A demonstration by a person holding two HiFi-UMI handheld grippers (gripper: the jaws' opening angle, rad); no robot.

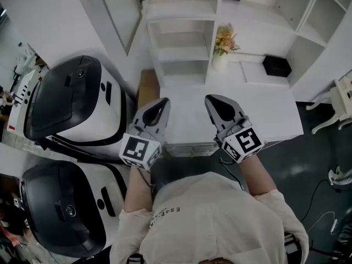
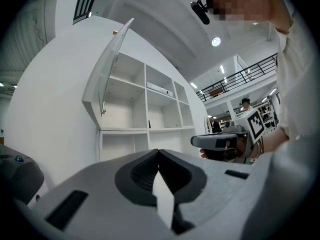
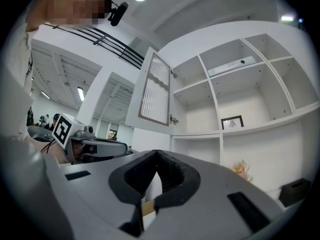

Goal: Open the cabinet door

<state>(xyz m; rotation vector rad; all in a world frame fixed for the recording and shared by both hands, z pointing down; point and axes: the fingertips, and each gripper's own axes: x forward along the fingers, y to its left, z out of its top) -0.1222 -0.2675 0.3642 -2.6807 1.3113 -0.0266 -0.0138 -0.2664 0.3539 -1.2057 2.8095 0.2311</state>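
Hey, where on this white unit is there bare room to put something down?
The white countertop is bare from the black box and flower vase forward to its front edge. The two open cubbies left of the vase look empty too. It is crowded on the left, where two large black-and-white machines stand close together.

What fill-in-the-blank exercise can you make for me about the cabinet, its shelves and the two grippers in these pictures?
1. The cabinet door stands ____.
2. The jaws of the left gripper and of the right gripper are ____, with nothing between them.
3. In the head view, the flowers stand to the left of a ____ box on the shelf.

Missing words: open; shut; black.
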